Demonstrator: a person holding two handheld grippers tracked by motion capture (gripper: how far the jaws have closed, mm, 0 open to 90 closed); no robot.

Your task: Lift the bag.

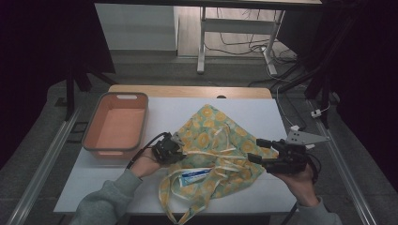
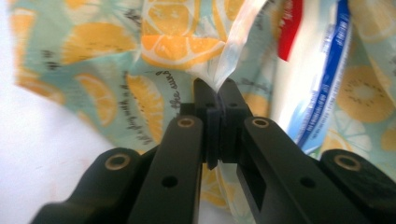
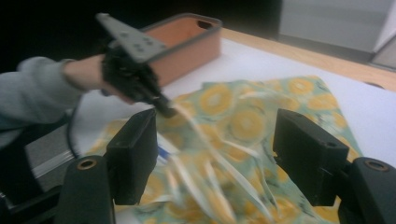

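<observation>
**Operator:** Report the condition of the left gripper (image 1: 177, 151).

**Inspector:** Jaws are fully closed. In the left gripper view a pale strap (image 2: 233, 51) of the fruit-print cloth bag (image 1: 220, 150) is pinched between the pads. In the high view this gripper sits at the bag's left edge, just right of the orange bin (image 1: 116, 125).

**Operator:** Condition of the right gripper (image 1: 256, 150)?

**Inspector:** Jaws are spread wide, with nothing between them. The right gripper view shows both black jaws above the bag without contact. In the high view the gripper is at the bag's right edge, pointing left.

**Operator:** Location of the bag?

**Inspector:** It lies flat but rumpled on the white table (image 1: 141, 183), centre to right, with its pale straps loose across the top. The lower left corner trails toward the near table edge.

**Operator:** Other items?

**Inspector:** A white packet with blue print (image 1: 193, 176) lies at the bag's near left part, partly within the cloth. The bin stands on the table's left side, apart from the bag.
</observation>
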